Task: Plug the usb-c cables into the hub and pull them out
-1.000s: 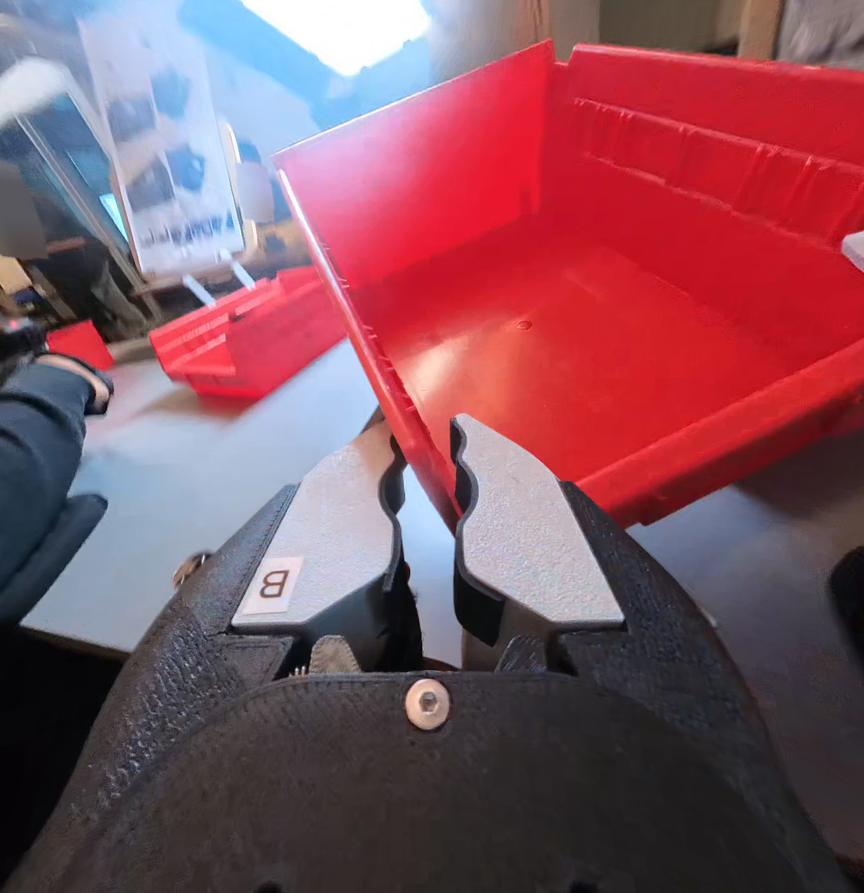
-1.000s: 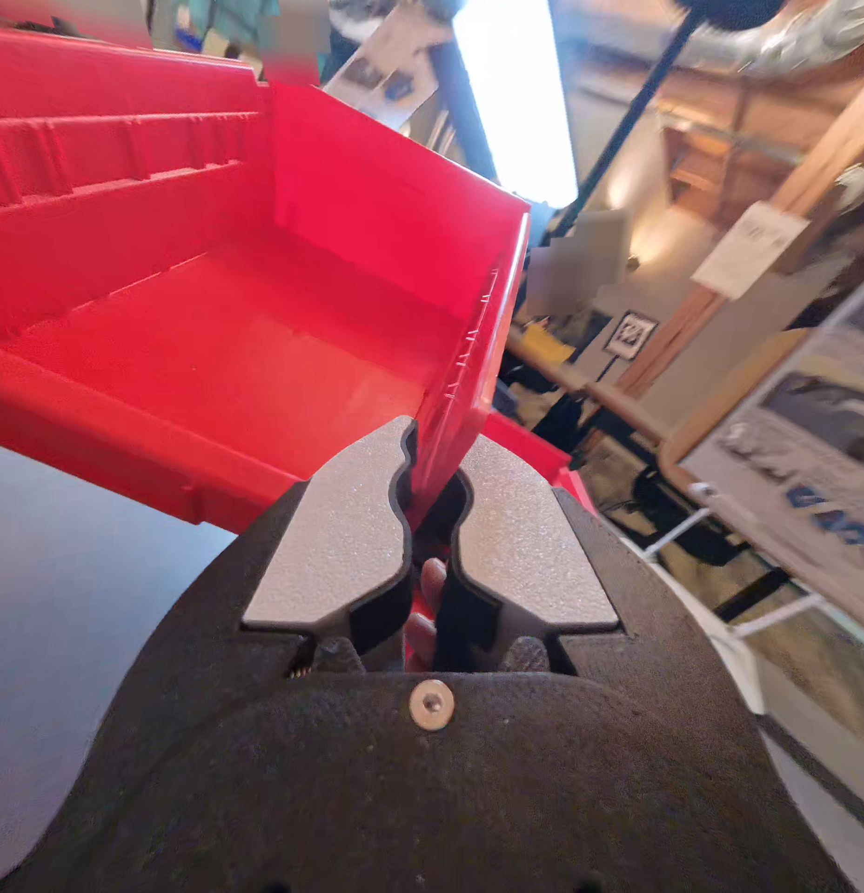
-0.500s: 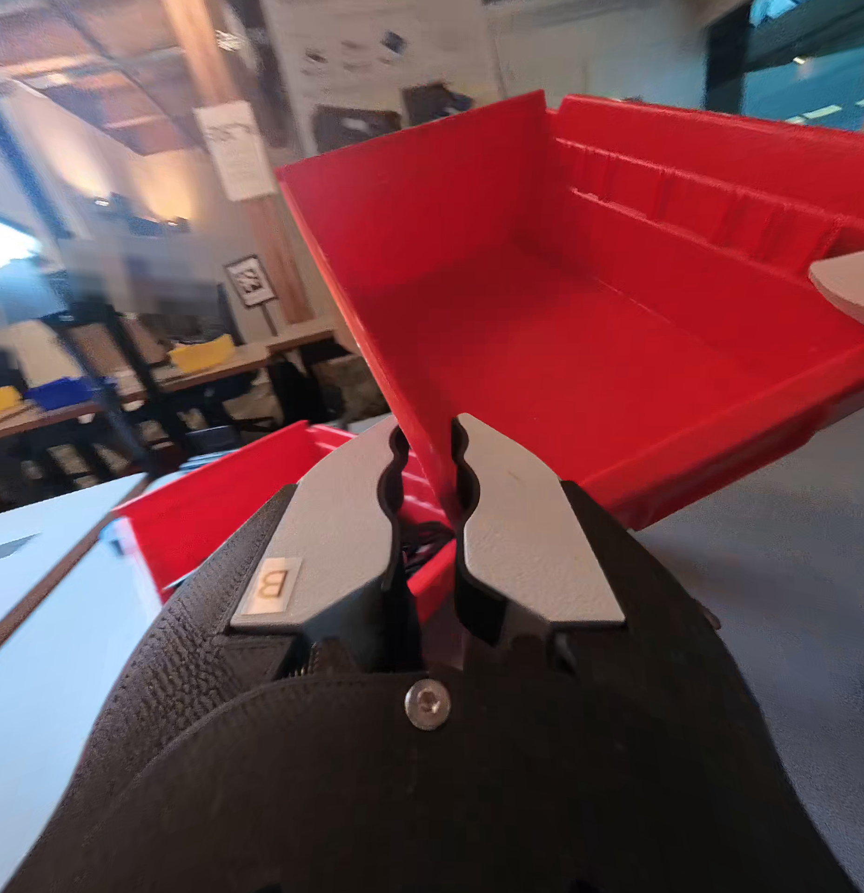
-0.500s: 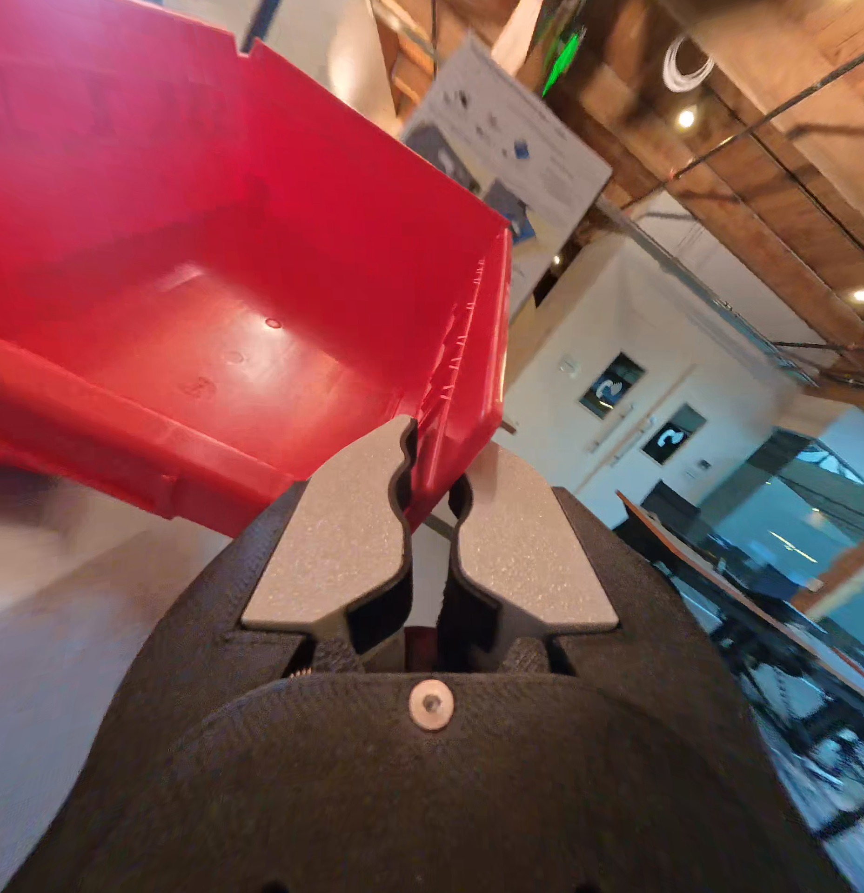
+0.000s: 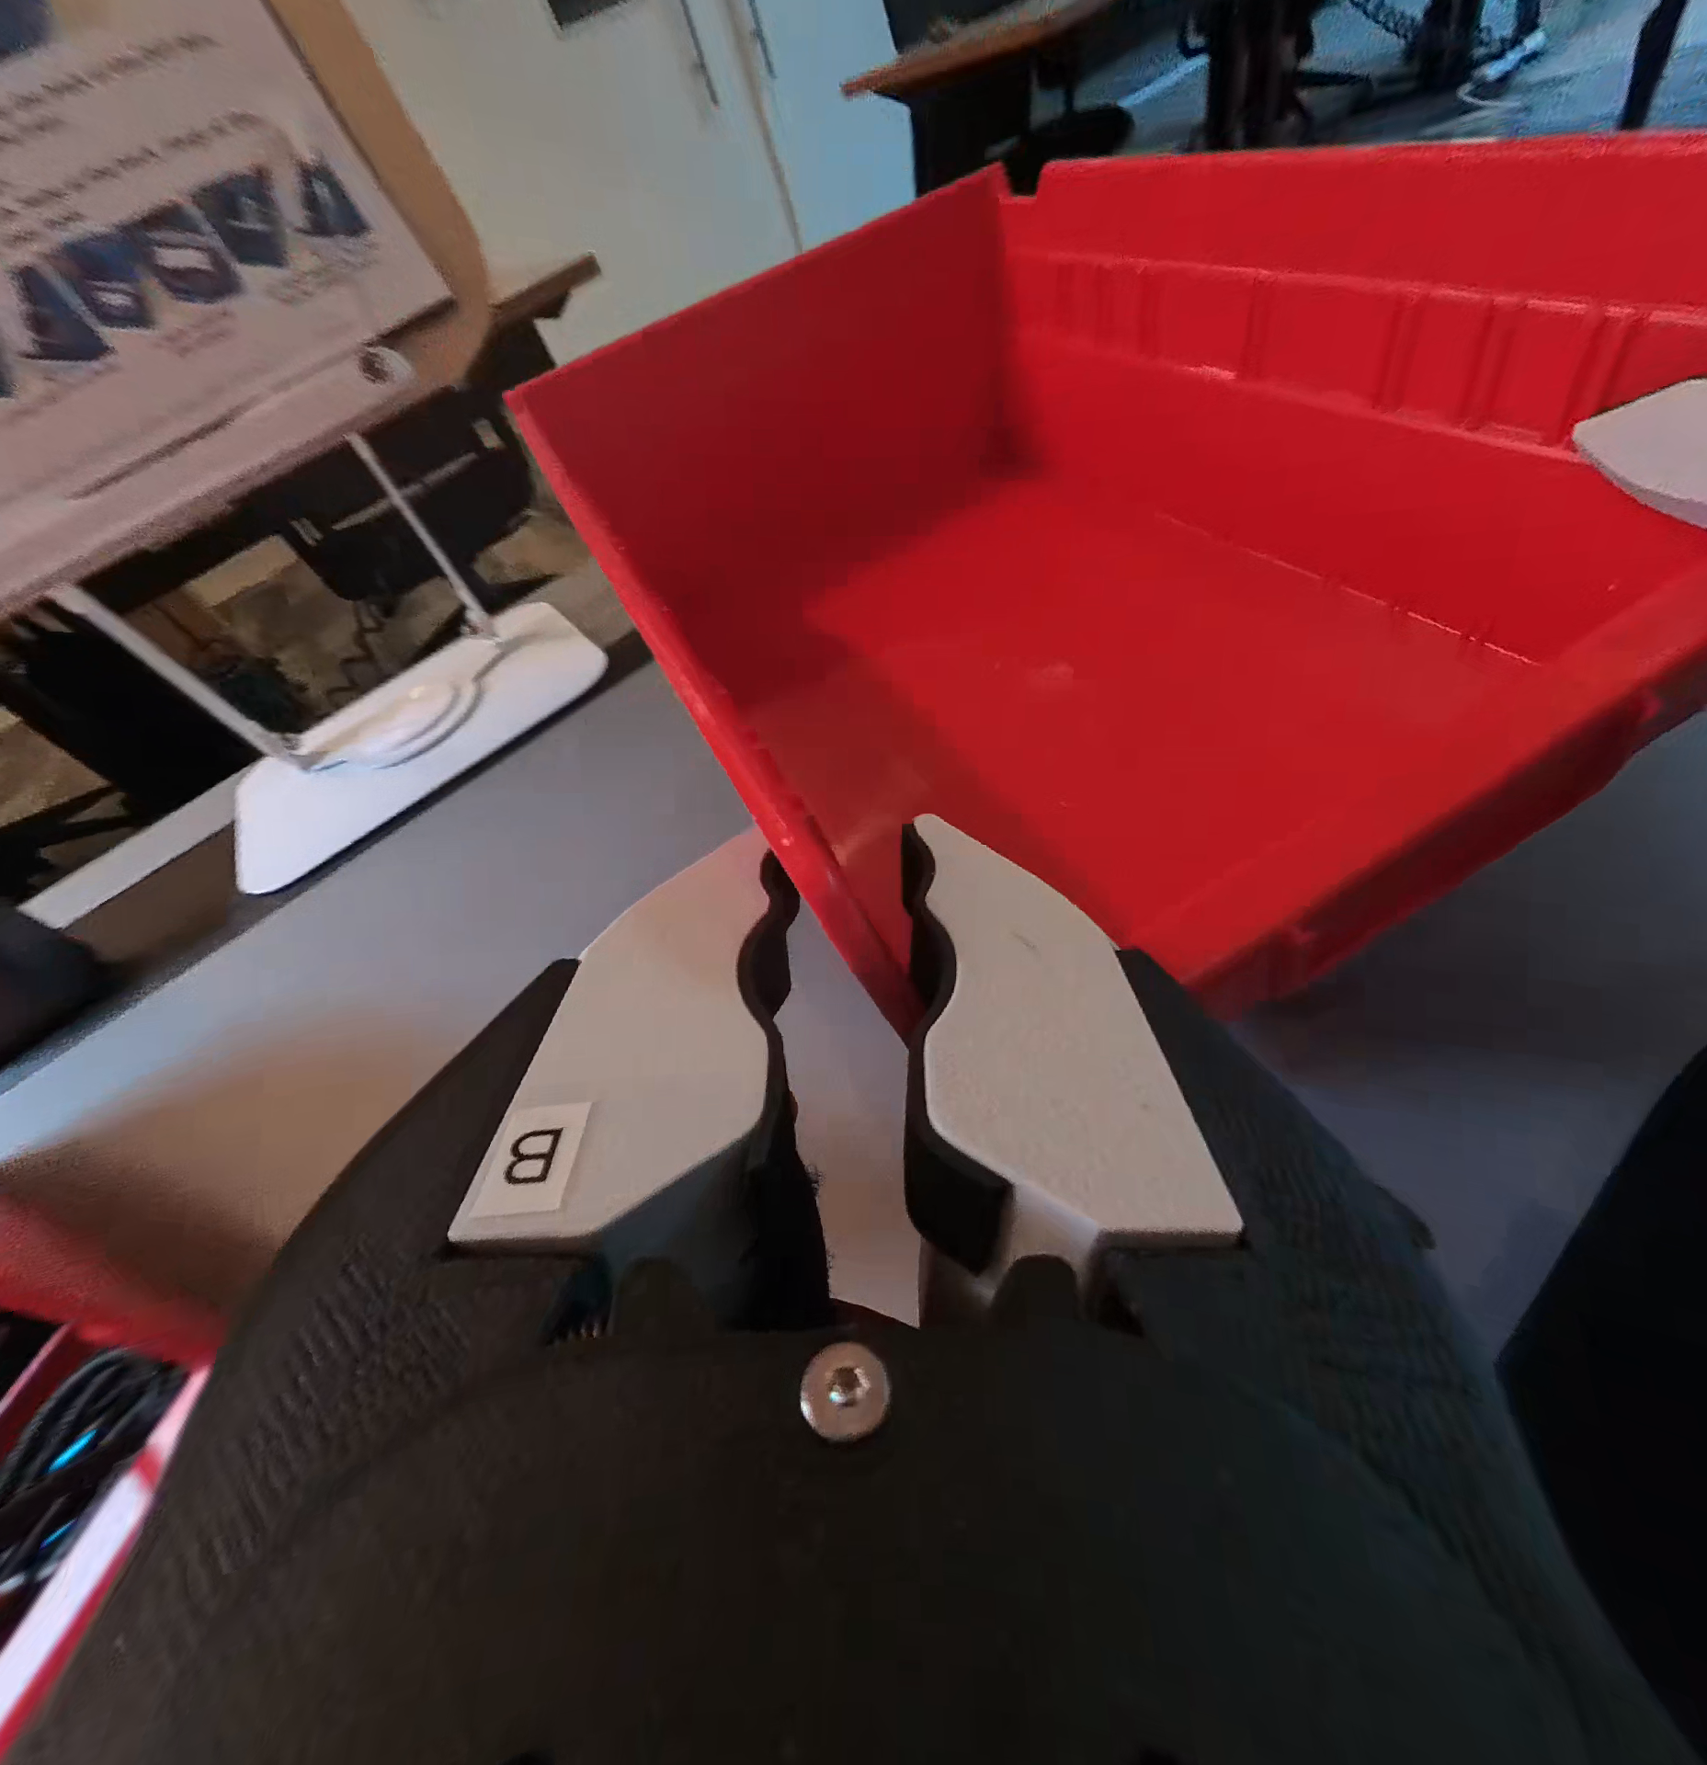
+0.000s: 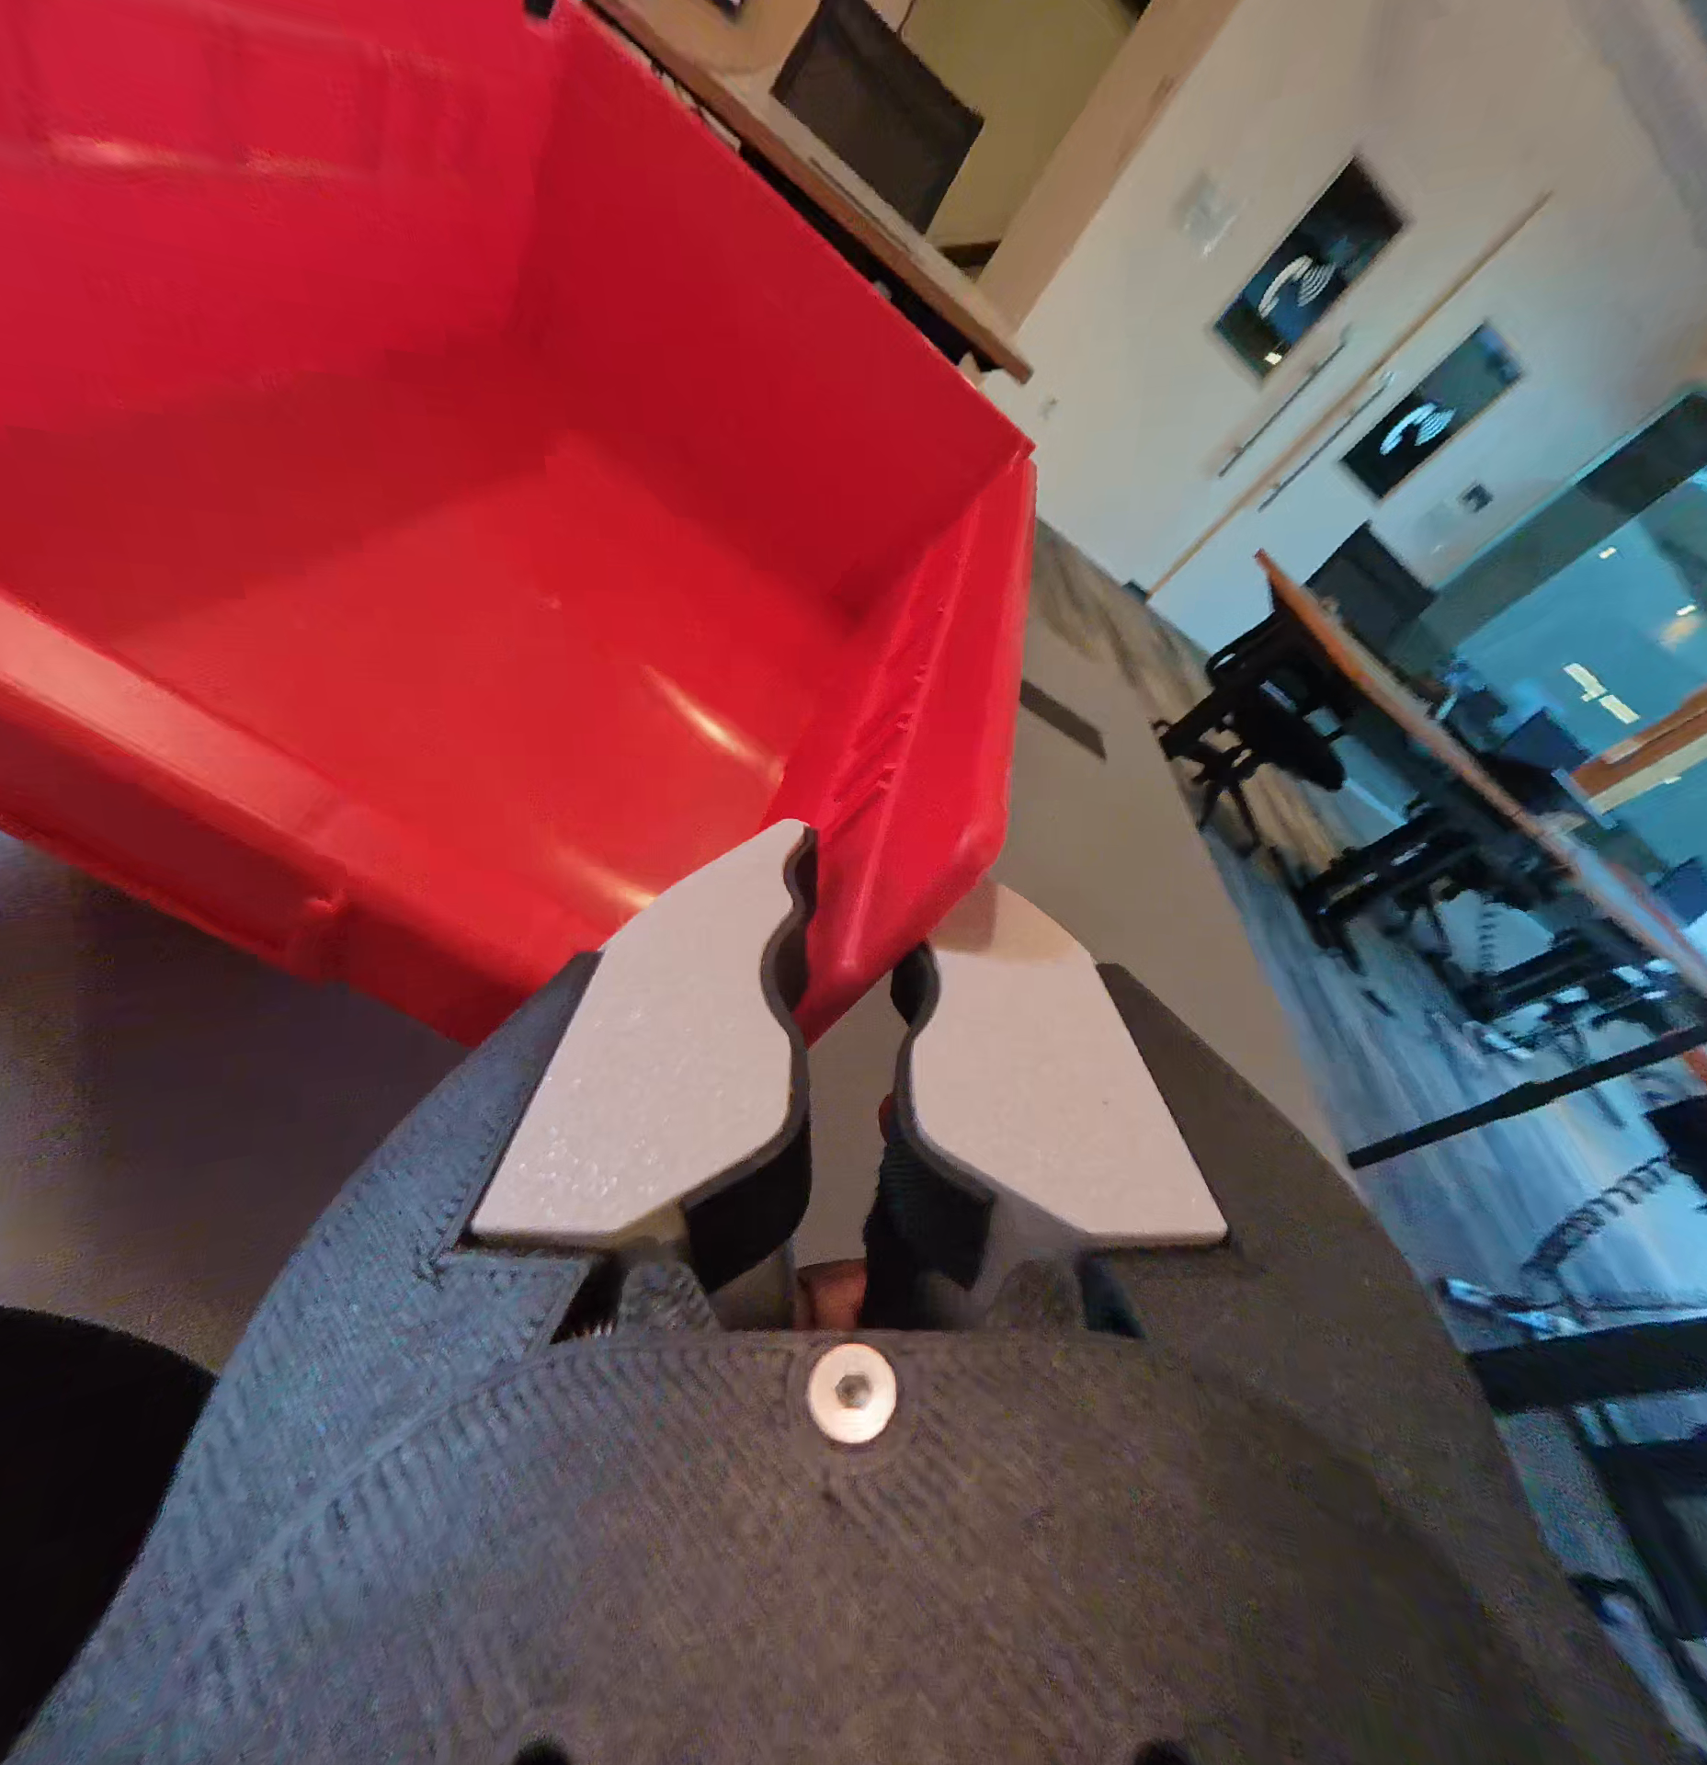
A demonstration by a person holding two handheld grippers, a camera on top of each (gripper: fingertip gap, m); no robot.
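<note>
An empty red plastic bin point(image 5: 1164, 716) hangs tilted over the grey table point(image 5: 467, 965). My left gripper point(image 5: 840, 850) is shut on the bin's left side wall near its front corner. My right gripper point(image 6: 892, 869) is shut on the bin's right side wall point(image 6: 911, 764). One of its grey fingers shows at the right edge of the left wrist view point(image 5: 1671, 458). Inside, the bin point(image 6: 448, 621) shows only its bare floor. No hub is in view. Black cables point(image 5: 57, 1490) lie in a second red bin at the lower left.
A white stand base point(image 5: 400, 735) carrying a printed poster point(image 5: 162, 248) stands on the table to the left. The second red bin point(image 5: 95, 1280) sits by my left gripper. Desks and chairs point(image 6: 1403, 764) fill the room to the right. The left gripper's tips are roughly 20 cm from the right gripper's.
Both grippers have kept hold of the red bin and swung round with it. The right wrist view has dropped from the ceiling to the room floor, and the left now faces the poster stand.
</note>
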